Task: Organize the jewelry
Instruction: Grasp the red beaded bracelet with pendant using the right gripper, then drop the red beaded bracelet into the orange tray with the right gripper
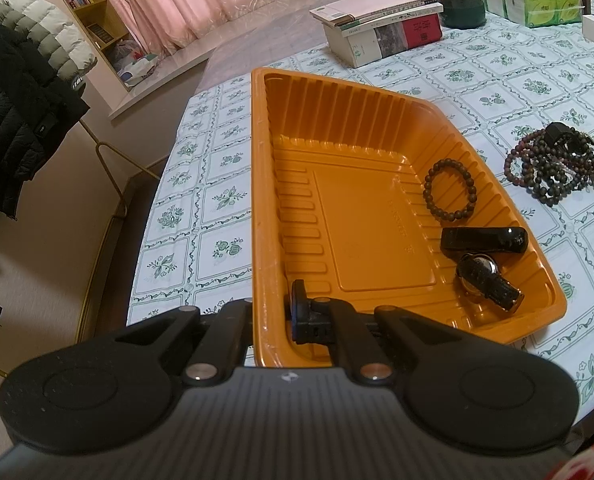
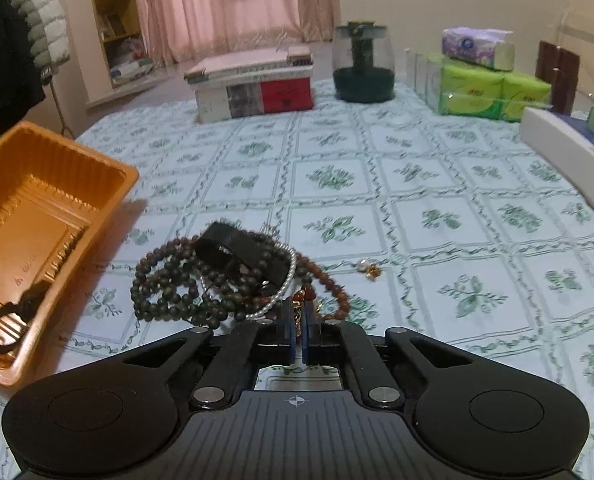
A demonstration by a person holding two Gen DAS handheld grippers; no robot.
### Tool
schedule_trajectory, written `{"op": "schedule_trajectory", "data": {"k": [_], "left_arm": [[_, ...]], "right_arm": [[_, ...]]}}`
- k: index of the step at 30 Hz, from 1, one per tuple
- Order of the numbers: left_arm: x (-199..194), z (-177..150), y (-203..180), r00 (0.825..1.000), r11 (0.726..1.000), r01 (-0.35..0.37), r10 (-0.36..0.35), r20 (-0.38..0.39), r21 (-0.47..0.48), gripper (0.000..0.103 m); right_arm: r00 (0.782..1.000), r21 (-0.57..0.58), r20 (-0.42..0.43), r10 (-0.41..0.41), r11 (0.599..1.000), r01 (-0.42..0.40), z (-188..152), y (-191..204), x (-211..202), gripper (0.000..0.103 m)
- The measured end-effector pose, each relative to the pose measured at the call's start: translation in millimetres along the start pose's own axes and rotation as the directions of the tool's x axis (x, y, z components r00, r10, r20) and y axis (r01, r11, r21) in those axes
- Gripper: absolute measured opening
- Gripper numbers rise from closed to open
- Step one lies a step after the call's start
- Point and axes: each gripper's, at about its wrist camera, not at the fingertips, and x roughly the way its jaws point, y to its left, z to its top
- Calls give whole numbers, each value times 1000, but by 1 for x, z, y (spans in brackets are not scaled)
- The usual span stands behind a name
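My left gripper [image 1: 269, 314] is shut on the near left wall of the orange plastic tray [image 1: 337, 120], one finger inside and one outside. In the tray lie a brown bead bracelet [image 1: 451, 190], a black band [image 1: 485, 240] and a wristwatch [image 1: 487, 282]. To the tray's right, a tangled pile of bead strands [image 2: 185, 284], a pearl string and a black band [image 2: 237, 252] rests on the tablecloth. My right gripper [image 2: 298, 314] sits at the pile's near edge, shut on a thin gold chain piece [image 2: 298, 318] beside red beads. A small gold and pearl earring [image 2: 369, 270] lies apart, further right.
At the far side of the table stand a stack of books [image 2: 257, 88], a dark green jar [image 2: 363, 66] and tissue packs [image 2: 481, 88]. A white box [image 2: 569, 148] lies at the right. Jackets [image 1: 13, 92] hang on a rack beyond the table's left edge.
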Motion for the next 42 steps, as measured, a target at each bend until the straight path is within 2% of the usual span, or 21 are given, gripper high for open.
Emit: {"op": "schedule_trajectory", "data": {"k": [9,14,19,25,31,35,42], "left_arm": [[0,0,1,1000,1000,1,-1,0,-1,3],[0,0,1,1000,1000,3,-3,1,-3,3],[0,0,2,1000,1000,3,-3,1,-3,3],[0,0,2,1000,1000,4,-4,2,-5,3],[0,0,1,1000,1000,4,-4,2,-8,3],[0,0,1,1000,1000,5,-5,3,-10,3],[1,0,0,1000,1000,7,-6,5,-14,3]], "right_arm": [[996,-16,89,21,1000,-20,25,1,-38,3],[989,-45,118,86,996,-82,43,17,-49,3],[975,-98,121,188,979,-177,60,47,-51,3],[944,-144,84,319,941,-306,72,93,-42,3],[895,-201,23,446,879,-432,71,146,-32,3],[871,-221,-30,490,847,-484,66,172,-22,3],[847,-229,-88,525,817,-530,55,197,-9,3]]}}
